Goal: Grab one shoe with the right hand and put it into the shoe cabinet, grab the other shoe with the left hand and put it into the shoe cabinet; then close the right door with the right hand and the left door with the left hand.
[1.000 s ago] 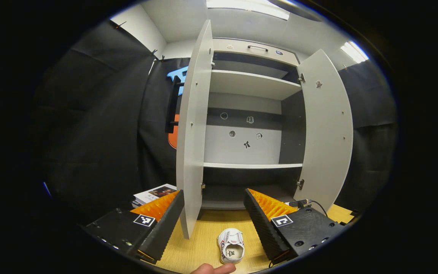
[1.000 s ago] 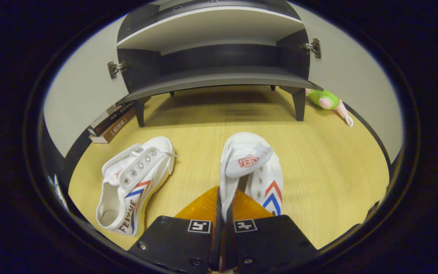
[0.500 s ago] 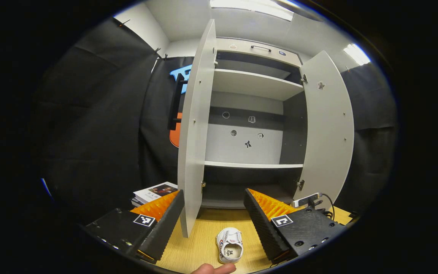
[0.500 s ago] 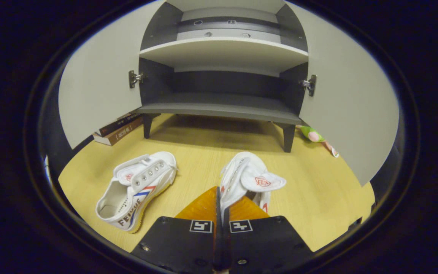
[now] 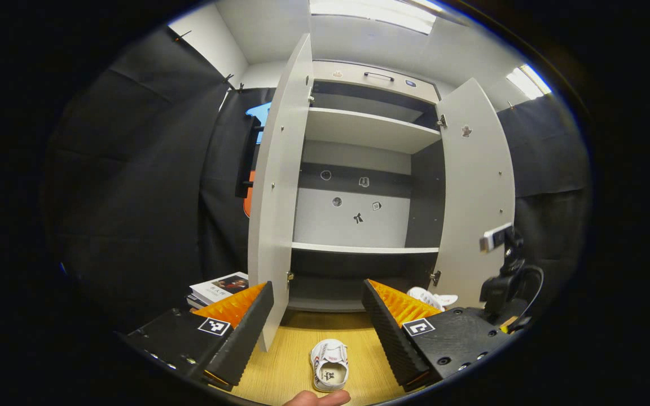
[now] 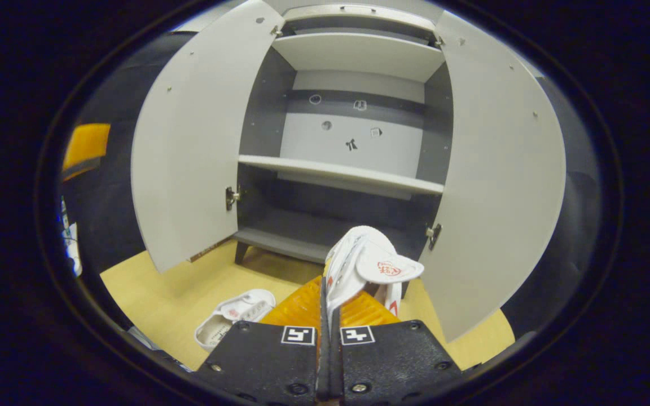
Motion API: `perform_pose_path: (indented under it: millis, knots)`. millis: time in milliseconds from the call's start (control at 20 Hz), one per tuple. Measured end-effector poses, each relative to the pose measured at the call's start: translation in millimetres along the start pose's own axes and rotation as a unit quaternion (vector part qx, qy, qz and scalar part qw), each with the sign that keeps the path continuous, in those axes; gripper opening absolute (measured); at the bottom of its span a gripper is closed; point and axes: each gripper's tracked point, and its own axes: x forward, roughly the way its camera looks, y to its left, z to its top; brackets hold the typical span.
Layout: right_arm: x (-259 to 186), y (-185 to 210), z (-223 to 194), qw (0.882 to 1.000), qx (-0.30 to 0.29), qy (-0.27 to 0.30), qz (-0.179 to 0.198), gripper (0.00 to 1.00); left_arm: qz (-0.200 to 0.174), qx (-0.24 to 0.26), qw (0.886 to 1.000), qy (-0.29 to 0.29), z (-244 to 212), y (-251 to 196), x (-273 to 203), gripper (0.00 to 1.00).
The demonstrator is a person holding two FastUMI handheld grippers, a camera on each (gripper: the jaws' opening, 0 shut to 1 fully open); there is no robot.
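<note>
The white shoe cabinet (image 5: pixel 359 225) stands with both doors wide open, and its shelves (image 6: pixel 339 175) are bare. My right gripper (image 6: pixel 328 287) is shut on the side wall of a white shoe (image 6: pixel 370 262) with red and blue stripes. It holds that shoe in the air in front of the low shelf. The left gripper view has this held shoe (image 5: pixel 432 297) and the right gripper (image 5: pixel 503 282) beside the right door (image 5: pixel 480 192). The other white shoe (image 5: pixel 329 372) lies on the wooden floor (image 6: pixel 167 299), toe towards the cabinet. My left gripper (image 5: pixel 316 316) hangs open above it.
The left door (image 5: pixel 277 192) juts out towards my left gripper's left finger (image 5: pixel 235 324). Some books (image 5: pixel 218 287) lie on the floor left of the cabinet. A fingertip (image 5: pixel 316 399) shows at the bottom edge.
My right gripper has lifted its shoe off the floor and risen in front of the cabinet, coming into the left gripper view. The left gripper has barely moved.
</note>
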Motion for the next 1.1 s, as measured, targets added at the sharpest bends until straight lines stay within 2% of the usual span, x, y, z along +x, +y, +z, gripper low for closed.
perform_pose_path:
  millis: [200, 300, 400, 500, 550, 600, 800, 850, 900, 1000, 1100]
  knots:
    - [-4.6, -4.0, 78.1, 0.999, 0.025, -0.039, 0.027, 0.03, 0.005, 0.011, 1.000, 0.006, -7.5, -8.4, -5.7, 0.95]
    - [3.5, -16.2, 112.3, 0.998, 0.010, -0.060, 0.016, 0.00, 0.003, 0.014, 1.000, 0.004, -4.9, -14.0, -9.3, 0.95]
    - [18.1, -25.6, 141.3, 0.997, -0.008, -0.074, 0.004, 0.03, 0.004, 0.027, 1.000, -0.006, 1.0, -15.4, -11.1, 0.95]
    - [44.5, -33.1, 164.6, 0.998, -0.005, -0.067, 0.000, 0.03, 0.008, 0.038, 0.999, -0.013, 5.2, -15.2, -11.3, 0.95]
    - [60.9, -39.7, 173.8, 0.998, -0.004, -0.060, -0.004, 0.01, 0.006, 0.039, 0.999, -0.015, 6.8, -16.8, -11.8, 0.95]
    - [79.4, -45.8, 183.4, 0.998, -0.005, -0.057, -0.010, 0.04, 0.006, 0.038, 0.999, -0.017, 8.2, -17.7, -12.1, 0.95]
    - [148.1, -70.5, 202.4, 0.999, -0.025, -0.023, -0.037, 0.03, 0.008, 0.037, 0.999, -0.022, 9.9, -16.9, -13.2, 0.95]
    - [161.0, -73.2, 204.5, 0.999, -0.031, -0.014, -0.040, 0.00, 0.011, 0.040, 0.999, -0.020, 8.9, -14.2, -13.1, 0.95]
    - [172.5, -75.6, 206.7, 0.998, -0.038, -0.007, -0.044, 0.04, 0.013, 0.042, 0.999, -0.018, 7.4, -12.7, -12.8, 0.95]
    - [193.0, -76.9, 209.4, 0.998, -0.047, 0.007, -0.045, 0.01, 0.016, 0.039, 0.999, -0.012, 3.4, -9.8, -10.5, 0.95]
    - [211.3, -77.6, 208.1, 0.997, -0.054, 0.026, -0.047, 0.04, 0.019, 0.033, 0.999, -0.004, -0.8, -6.8, -9.4, 0.95]
